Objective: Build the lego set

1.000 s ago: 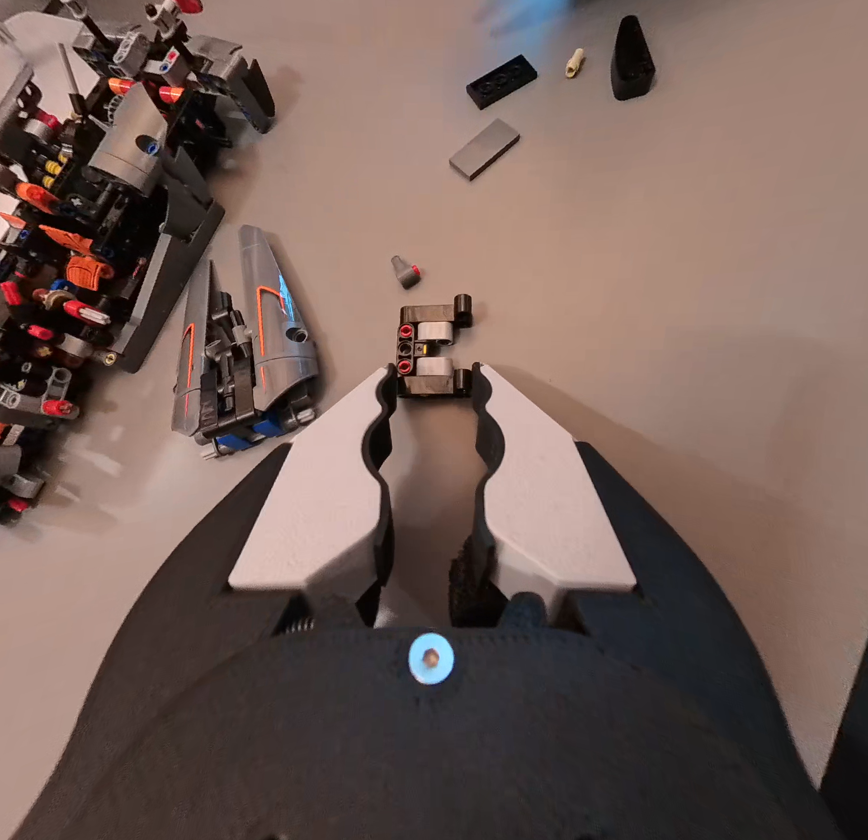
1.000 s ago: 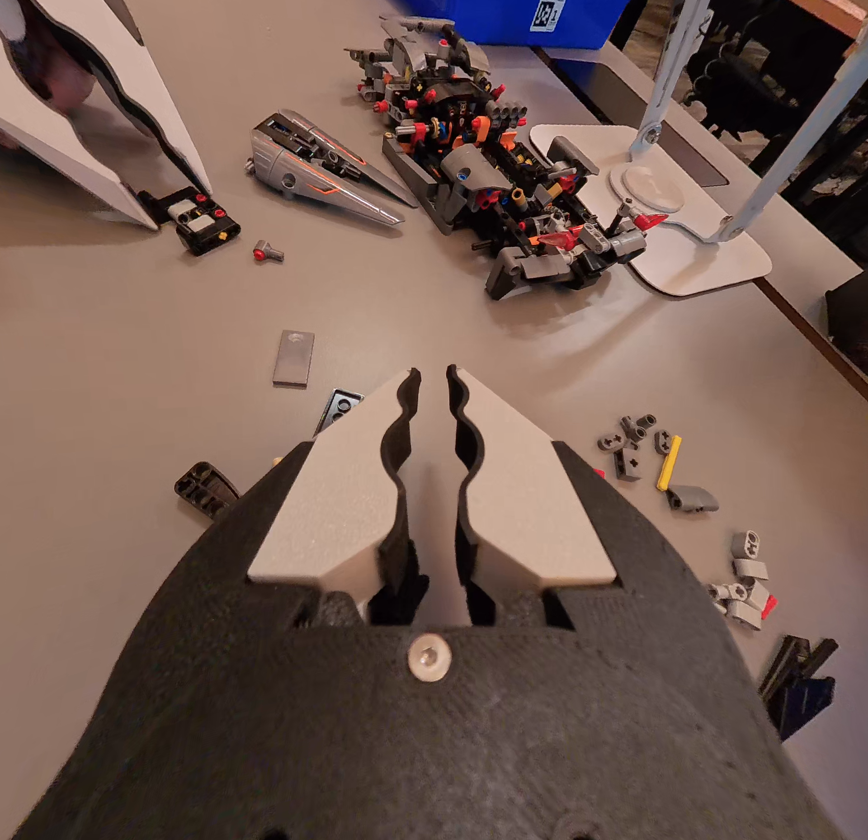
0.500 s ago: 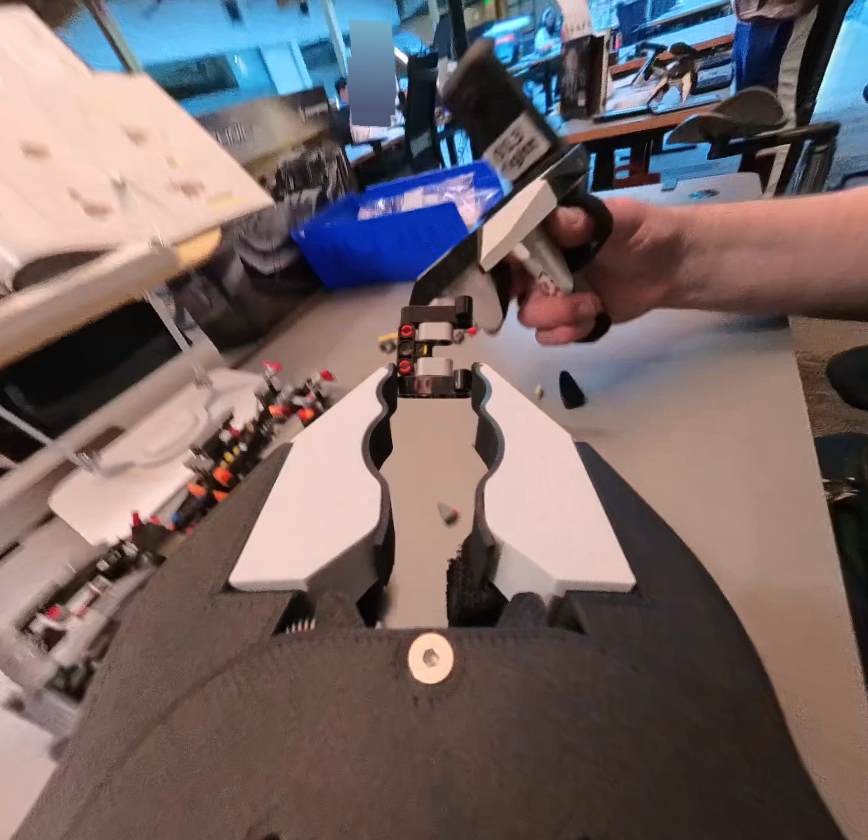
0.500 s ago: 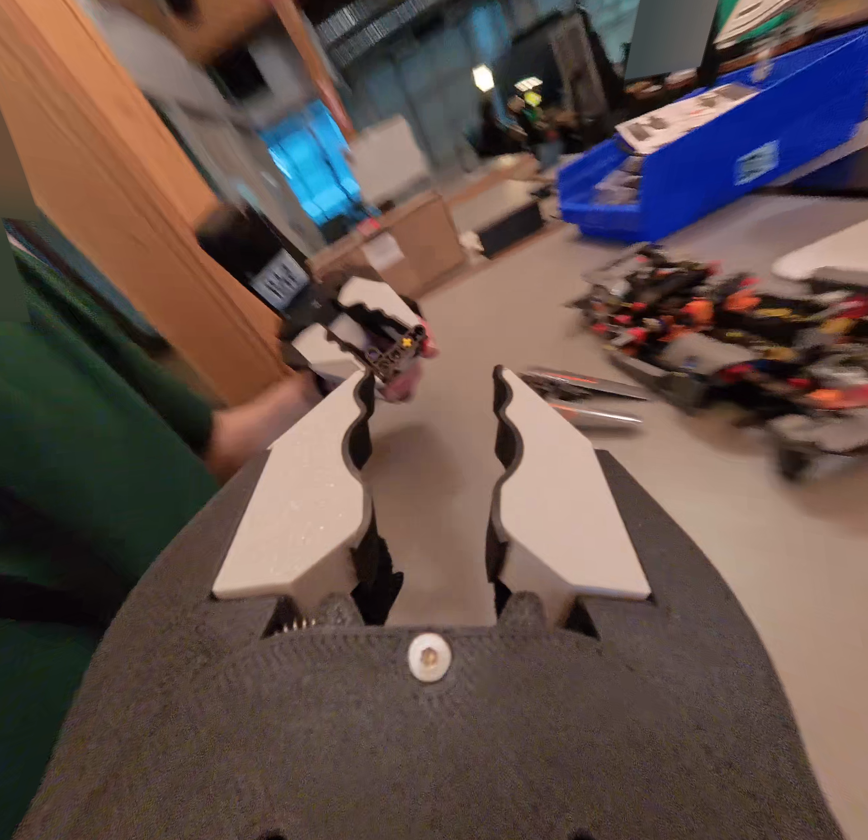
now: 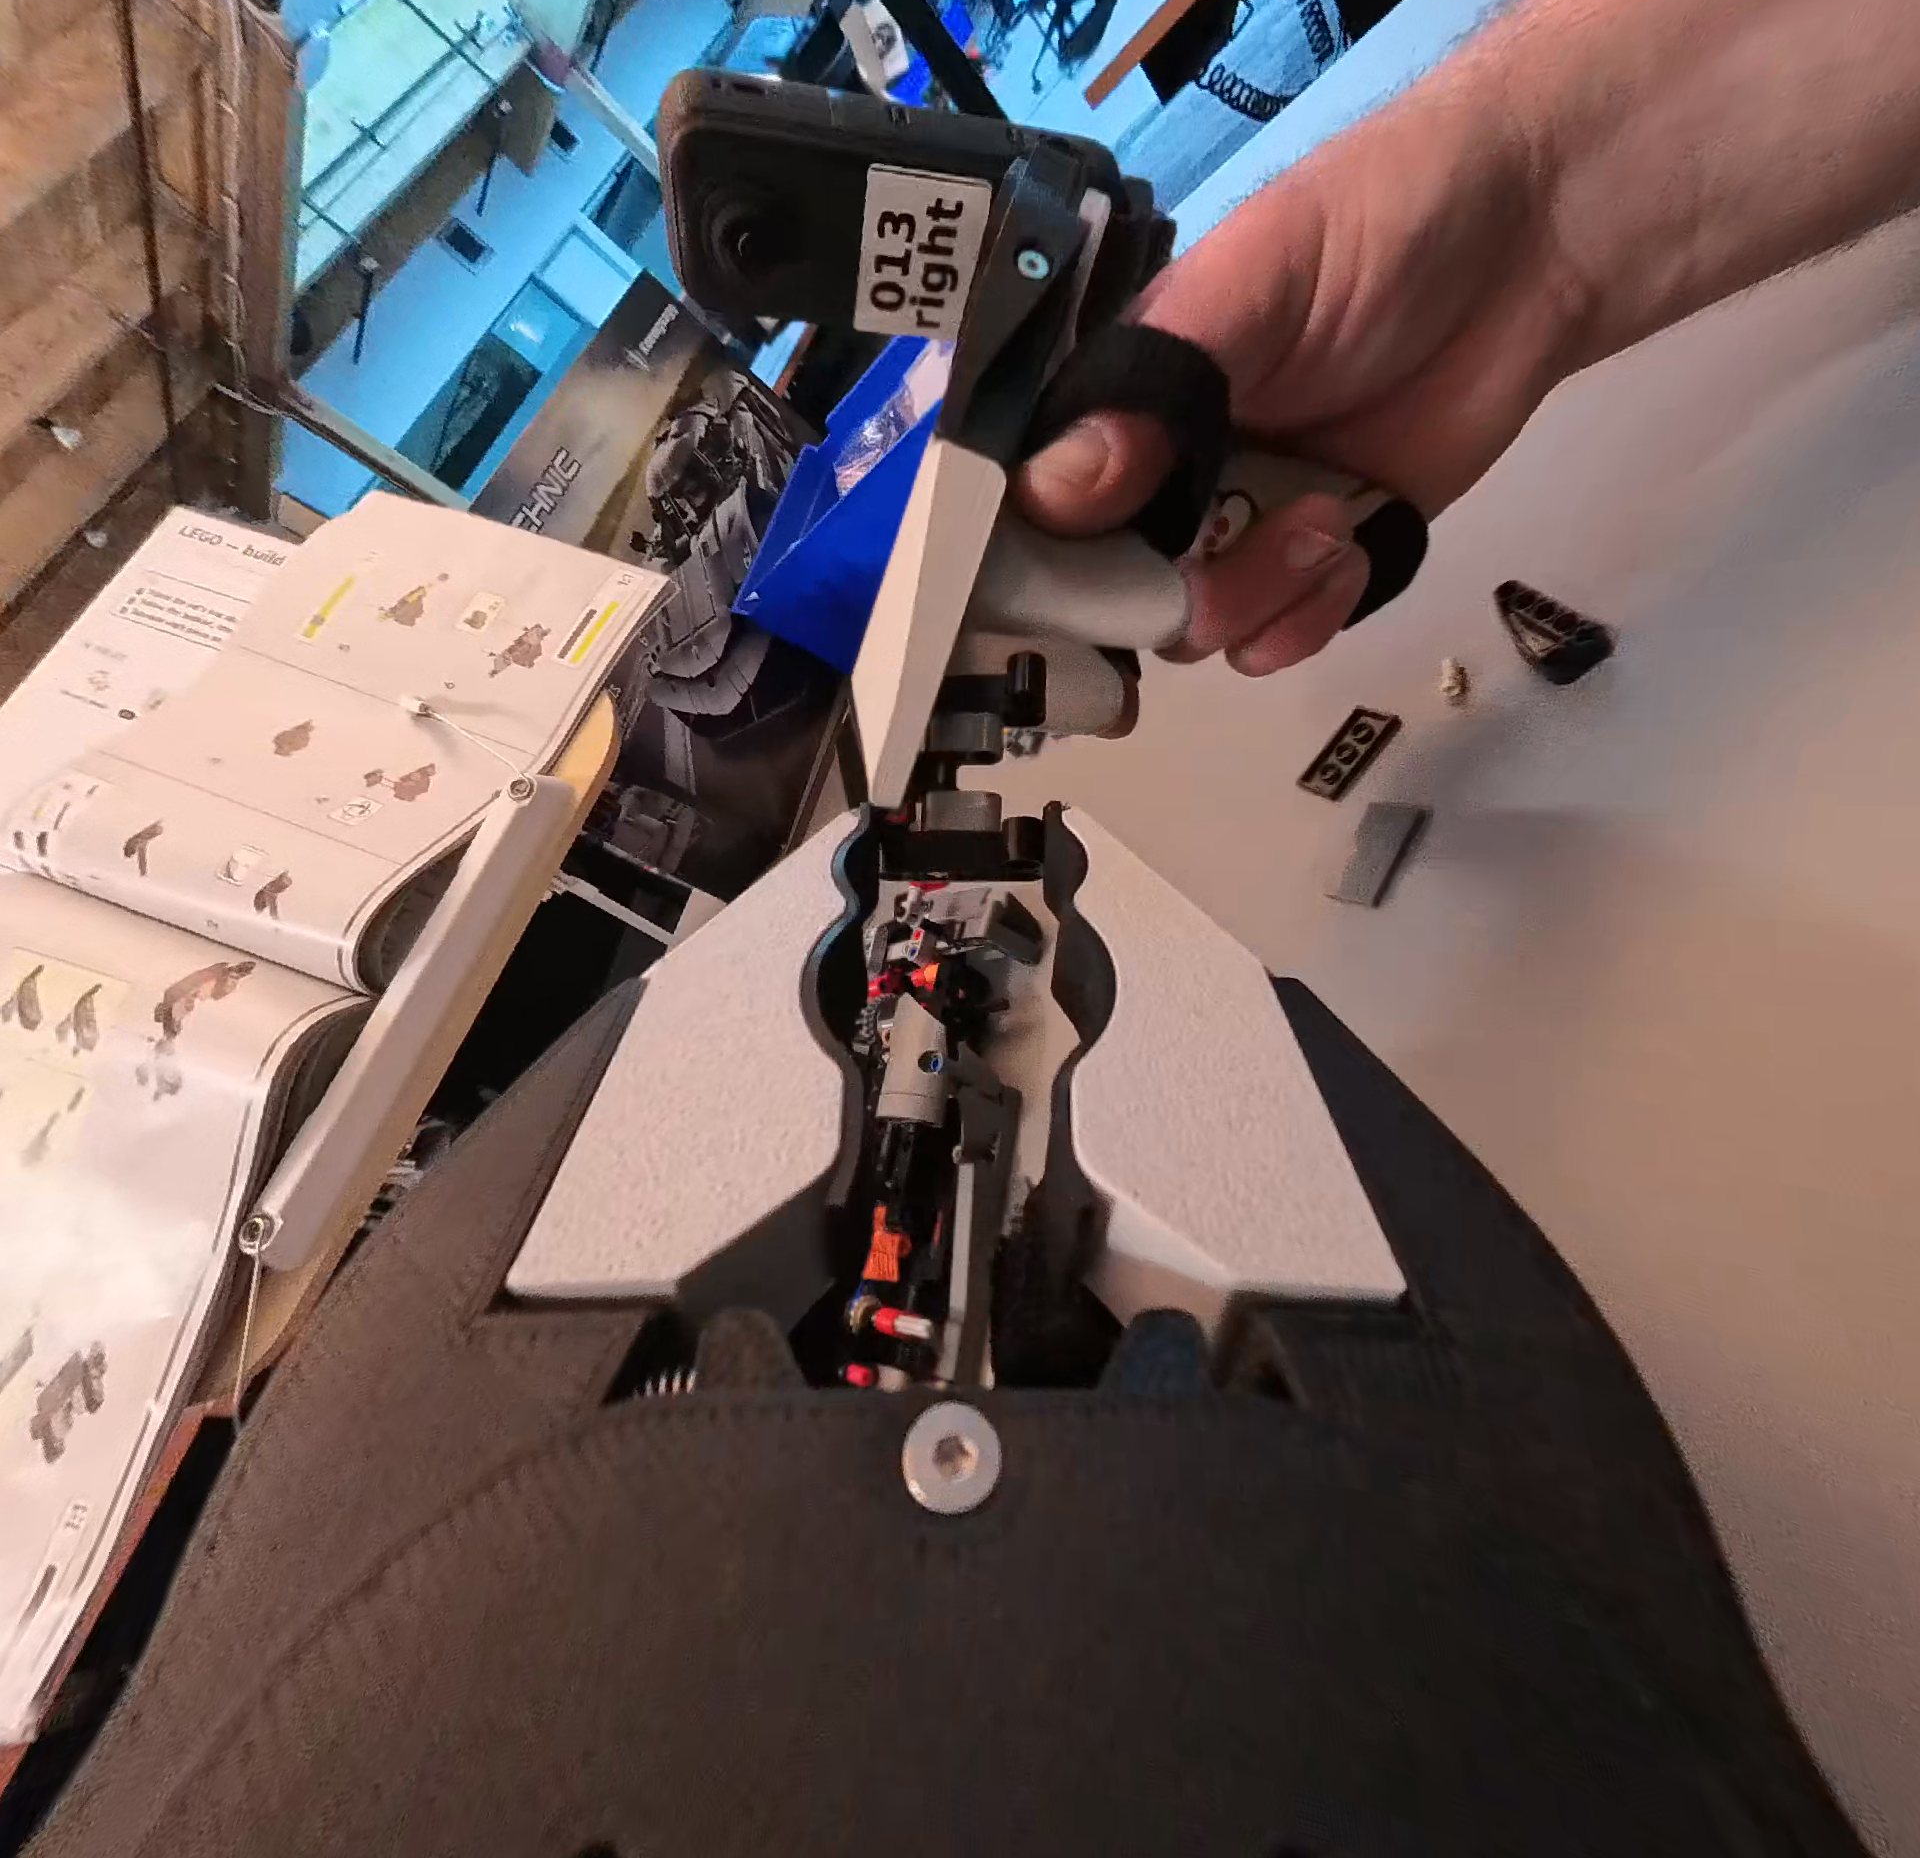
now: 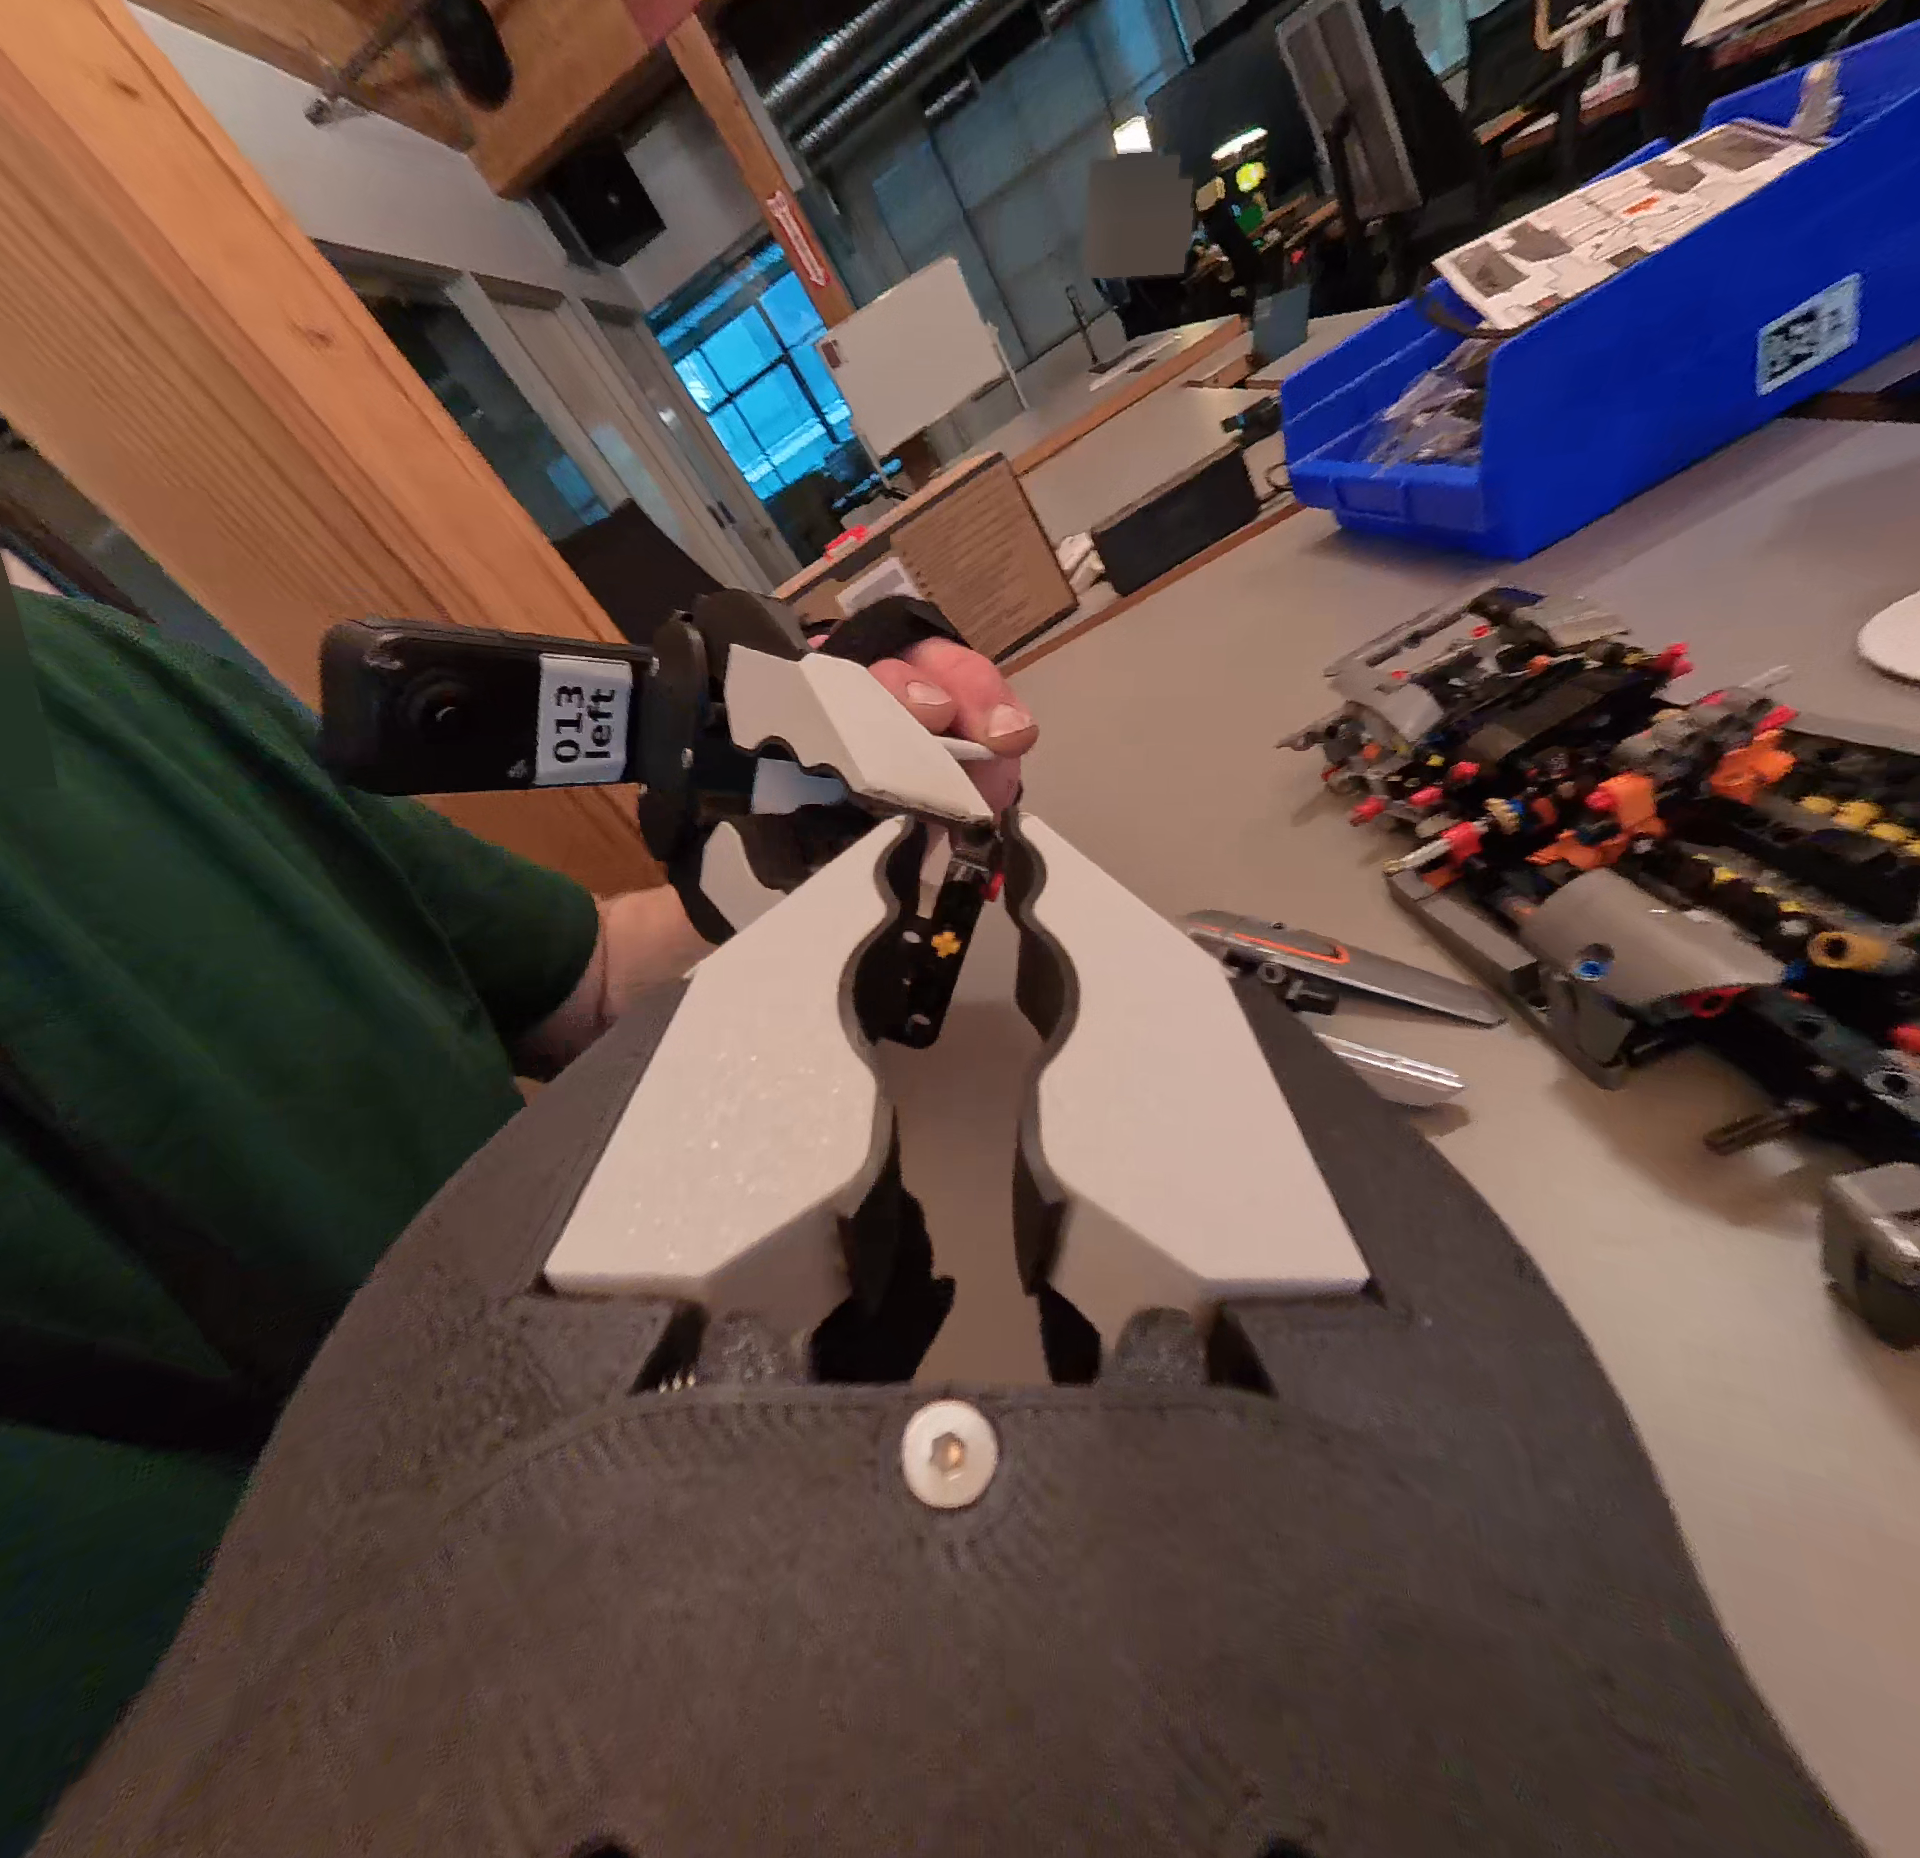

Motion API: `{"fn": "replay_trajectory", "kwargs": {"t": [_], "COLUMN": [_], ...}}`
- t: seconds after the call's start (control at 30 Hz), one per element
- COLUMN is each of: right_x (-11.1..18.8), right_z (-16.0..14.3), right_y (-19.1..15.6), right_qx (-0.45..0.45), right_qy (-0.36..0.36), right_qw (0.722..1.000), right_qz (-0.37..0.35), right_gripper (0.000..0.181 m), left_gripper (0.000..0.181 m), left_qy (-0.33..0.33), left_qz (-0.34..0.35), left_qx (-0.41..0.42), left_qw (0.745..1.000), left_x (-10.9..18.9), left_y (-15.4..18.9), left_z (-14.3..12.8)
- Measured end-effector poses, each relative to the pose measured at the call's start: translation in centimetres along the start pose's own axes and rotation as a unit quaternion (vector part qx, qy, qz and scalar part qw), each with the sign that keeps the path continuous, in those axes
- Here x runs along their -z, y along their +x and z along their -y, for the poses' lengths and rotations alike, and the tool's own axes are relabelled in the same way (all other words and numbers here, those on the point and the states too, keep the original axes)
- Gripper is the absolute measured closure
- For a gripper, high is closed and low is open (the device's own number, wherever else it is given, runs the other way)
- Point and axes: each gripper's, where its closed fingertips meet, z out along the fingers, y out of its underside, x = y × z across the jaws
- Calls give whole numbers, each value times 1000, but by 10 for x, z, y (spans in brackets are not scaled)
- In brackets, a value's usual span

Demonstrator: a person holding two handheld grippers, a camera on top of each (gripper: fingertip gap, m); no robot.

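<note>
Across the right half of the right wrist view the grey table (image 6: 1299, 665) carries the big half-built model (image 6: 1662, 873), long and dark with orange and red pins, lying flat and free of either claw, presumably parked there until the small part is ready to join it. Upper right of that frame, a blue bin (image 6: 1558, 437) sits at the table's far edge, well apart from the model. At left in the left wrist view an instruction booklet (image 5: 260, 769) lies open on a stand, tilted toward the person, likely so the steps can be read while both hands are busy. Just beside the model, frame centre-right, a grey wing panel (image 6: 1340, 967) with an orange stripe waits loose. Centre of both frames, raised off the table, the small black subassembly (image 5: 961, 821) is pinched at the tips of the left gripper (image 5: 961, 842). The right gripper (image 6: 956, 842), jaws narrow, has the same piece between its tips; whether it truly clamps I cannot tell. My read: a hand-over or regrip in mid-air, to turn the piece for fitting.
</note>
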Motion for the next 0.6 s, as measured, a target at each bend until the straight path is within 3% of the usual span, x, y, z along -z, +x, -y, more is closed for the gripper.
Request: {"fn": "replay_trajectory", "kwargs": {"t": [0.17,0.27,0.33,0.6], "right_x": [0,-4,-8,-7], "right_z": [5,6,1,-2], "right_y": [20,24,30,39], "right_qx": [8,15,32,22], "right_qy": [-7,-16,-32,0], "right_qw": [1000,1000,999,999], "right_qz": [-26,-19,-30,-27], "right_gripper": [171,159,171,172], "left_gripper": [152,152,152,151], "left_qy": [-3,-5,-4,-11], "left_qz": [34,57,70,76], "left_qx": [-1,2,2,9], "left_qw": [999,998,998,997], "left_x": [-11,-11,-11,-17], "left_y": [-11,-15,-16,-15], "left_z": [-14,-20,-23,-30]}}
